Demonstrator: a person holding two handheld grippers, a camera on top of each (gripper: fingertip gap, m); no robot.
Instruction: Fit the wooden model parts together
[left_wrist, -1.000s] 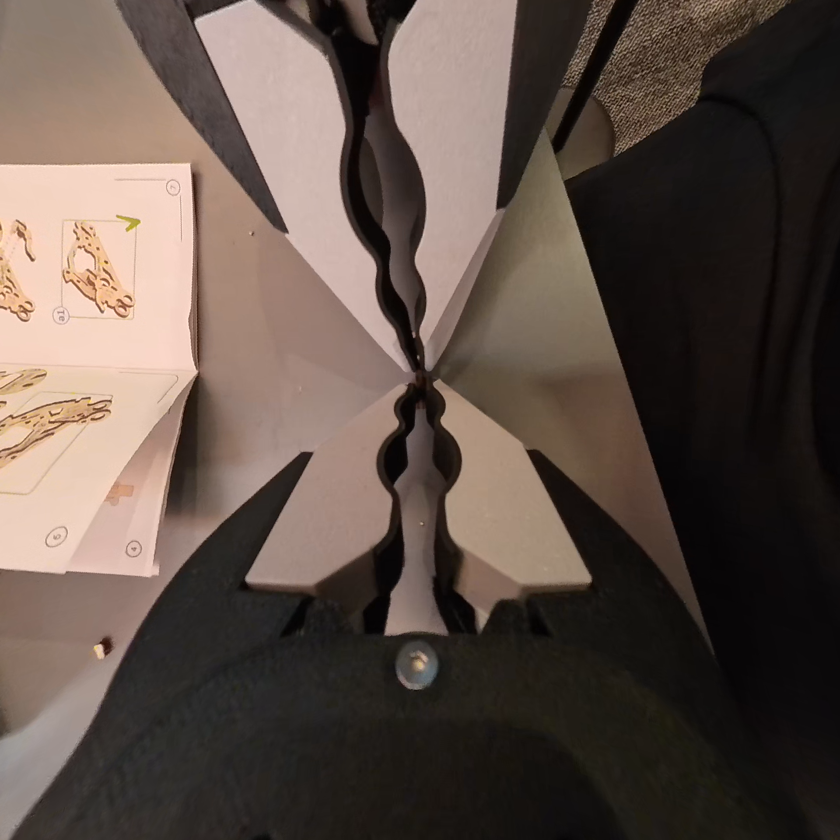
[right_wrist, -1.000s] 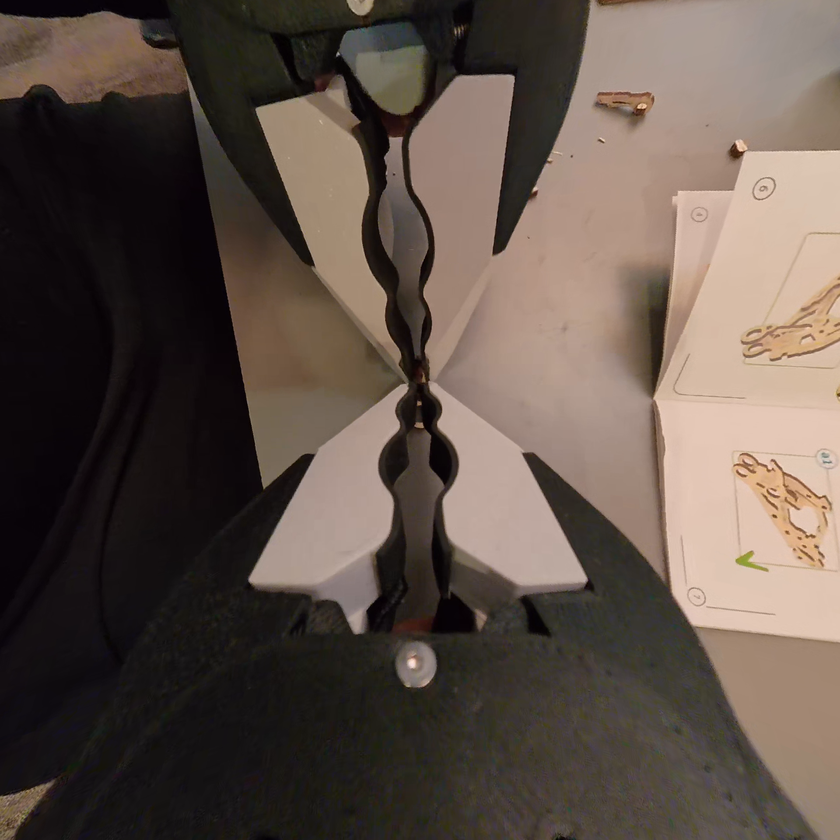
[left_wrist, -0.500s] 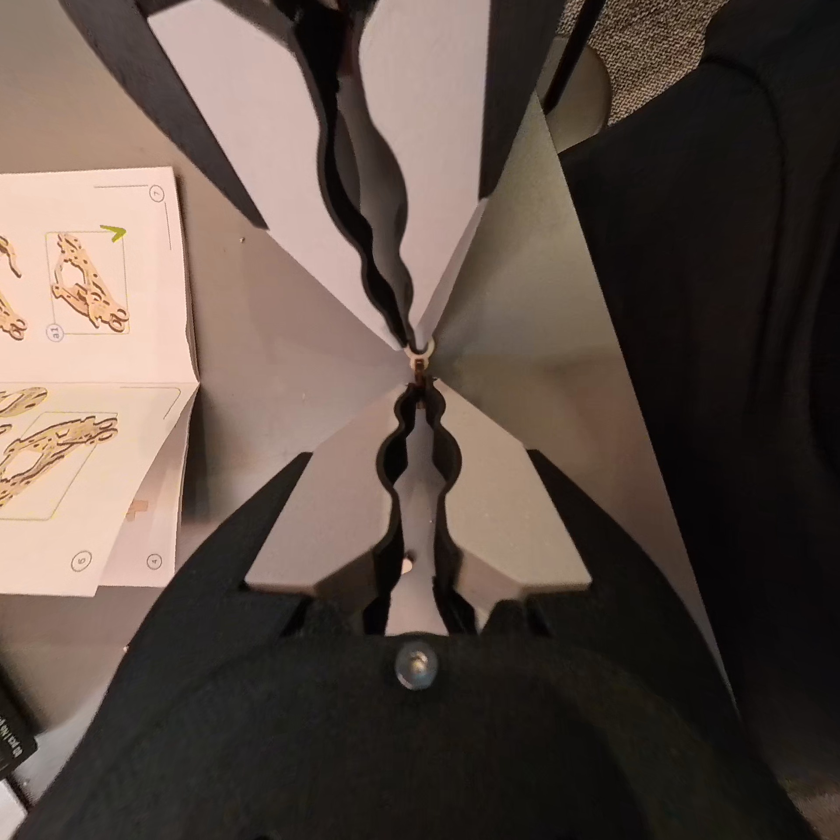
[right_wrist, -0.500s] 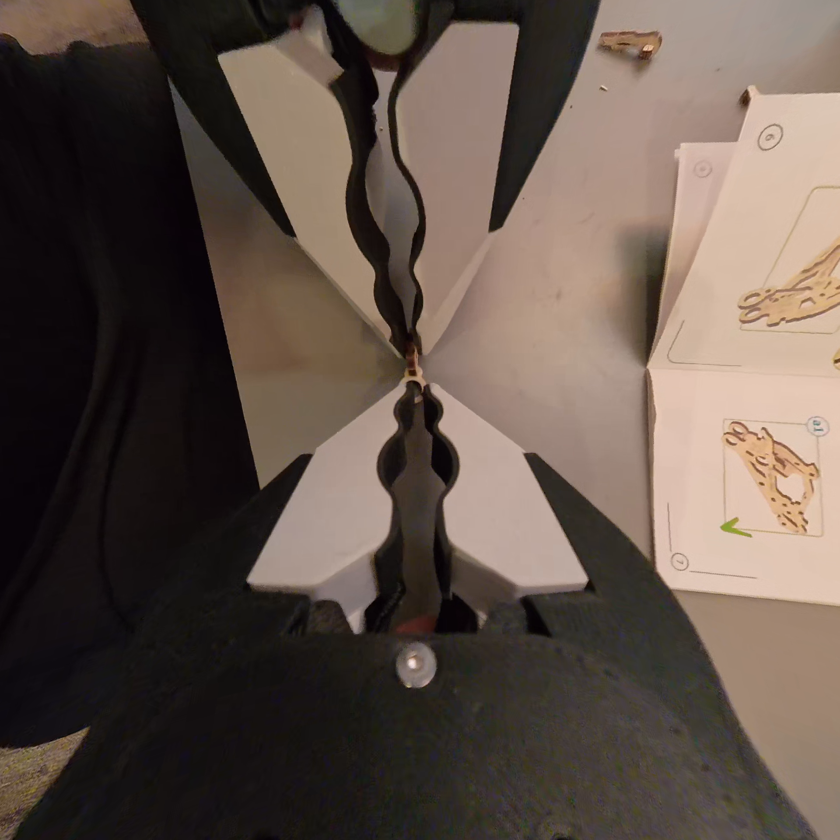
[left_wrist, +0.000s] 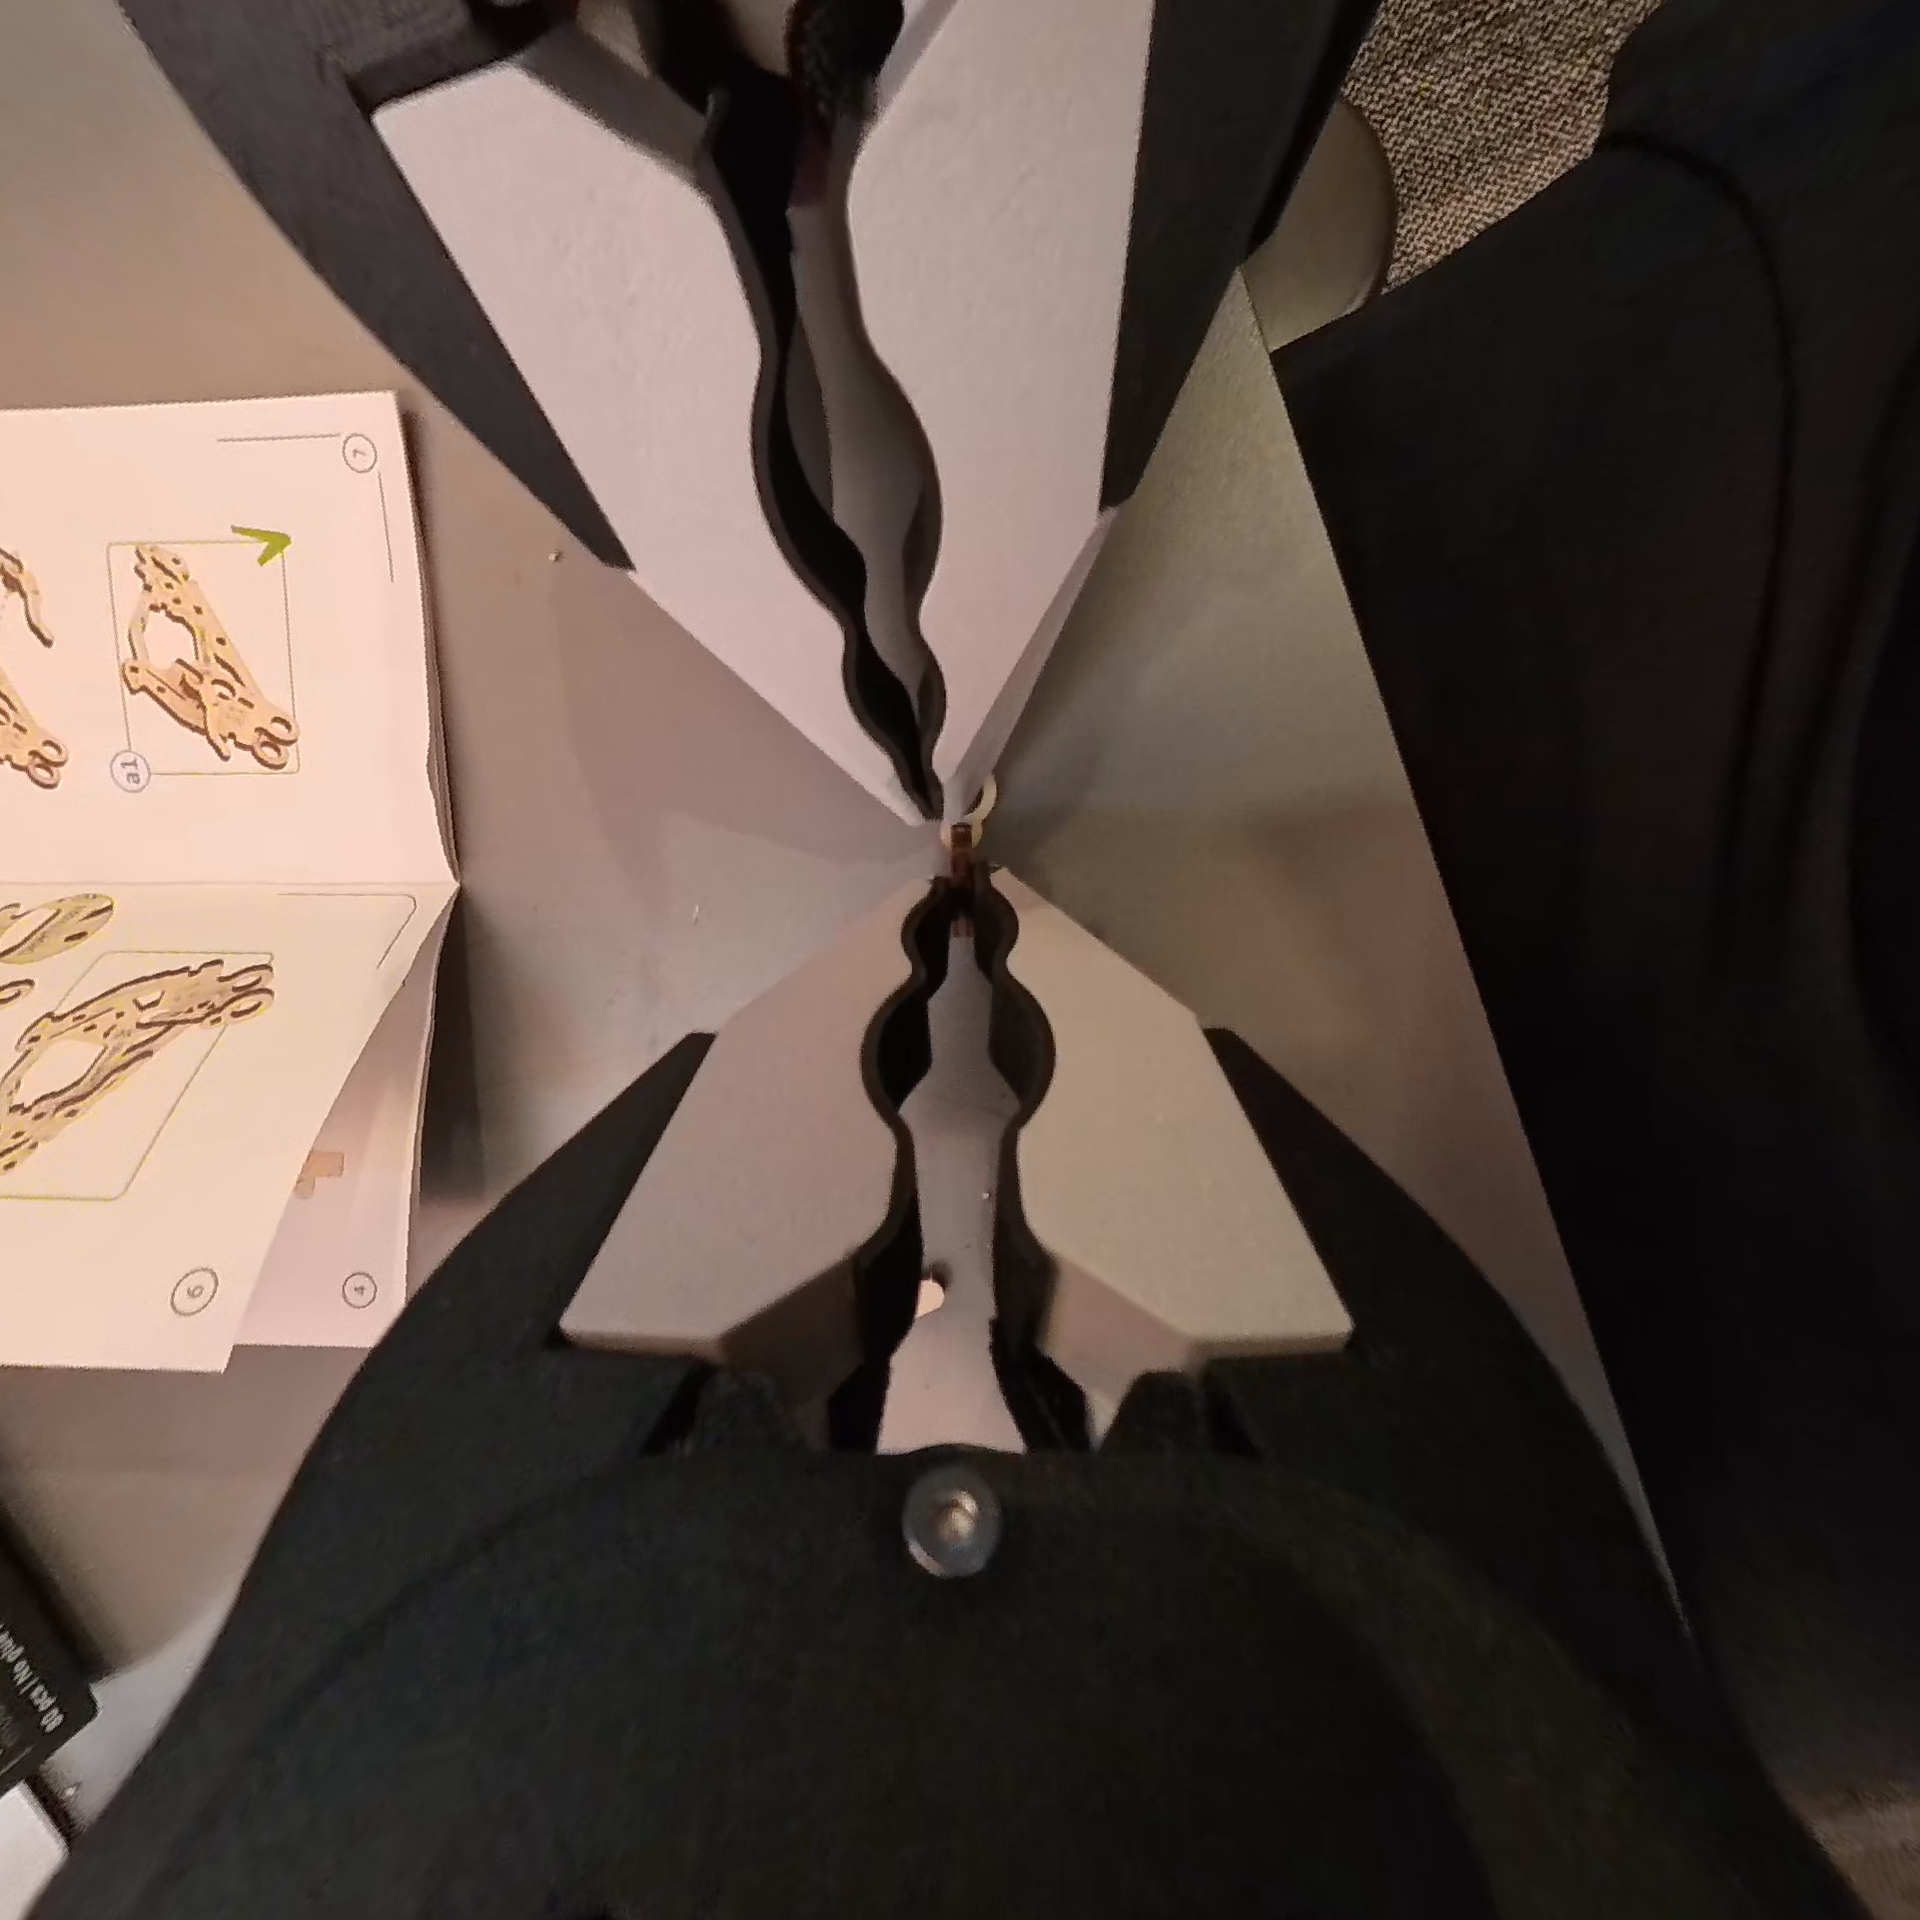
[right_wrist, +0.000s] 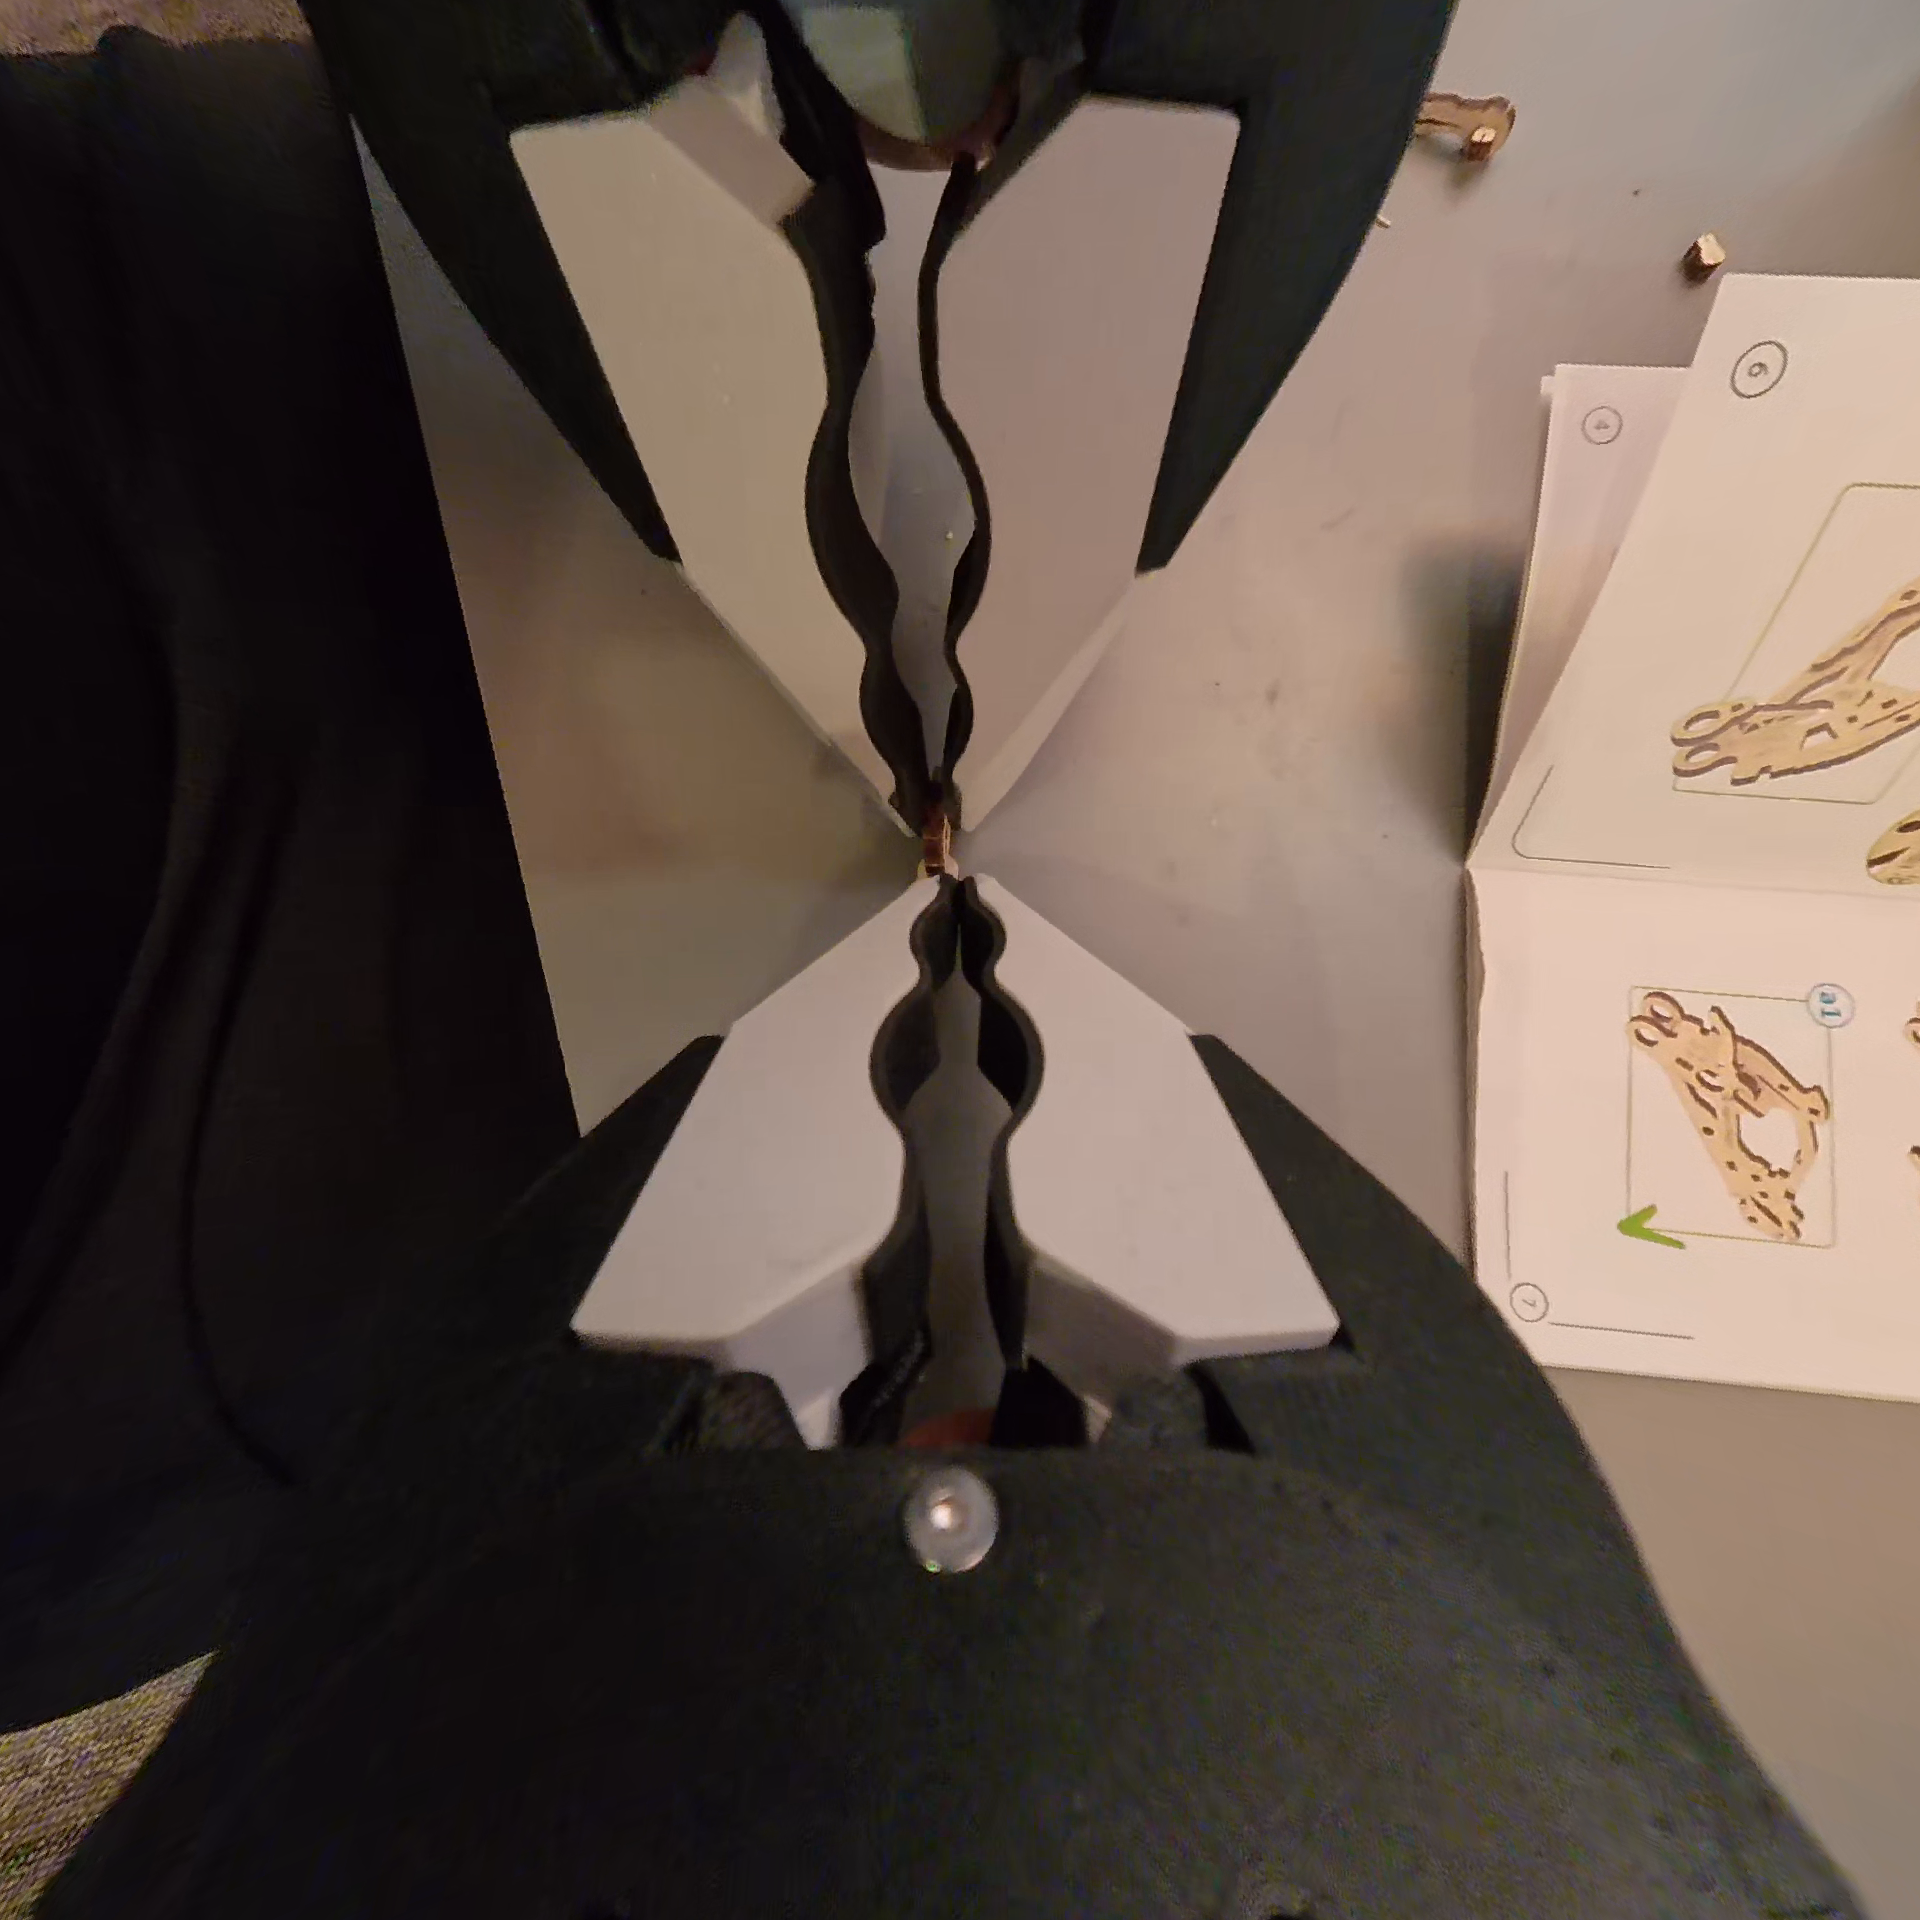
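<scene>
Both grippers meet tip to tip over the grey table (left_wrist: 665, 831). My left gripper (left_wrist: 961, 899) is shut on a thin brown wooden part (left_wrist: 961, 868), held edge-on and sticking out past its tips. It also shows in the right wrist view (right_wrist: 938, 829) in the left gripper's tips (right_wrist: 935, 805). My right gripper (right_wrist: 956, 891) is shut, and a small pale ring-shaped wooden part (left_wrist: 982, 802) sits at its tips (left_wrist: 940, 805). The brown part touches the pale part. How much of either lies between the pads is hidden.
An open instruction booklet (left_wrist: 208, 831) lies on the table (right_wrist: 1714, 1039). Loose wooden bits (right_wrist: 1460, 120) and a small peg (right_wrist: 1704, 255) lie beyond it. Dark clothing (left_wrist: 1662, 935) lies past the table edge (right_wrist: 208, 727). A black object (left_wrist: 31, 1704) is at lower left. Both grippers' tips are close together, under 4 cm apart. Left tips and right tips are each some 20 centimeters from the small peg (right_wrist: 1704, 255).
A second ago the tips hid the parts. The grippers have drawn slightly apart and the right one has tilted, so the pale ring and the brown part show between them. Both stay shut.
</scene>
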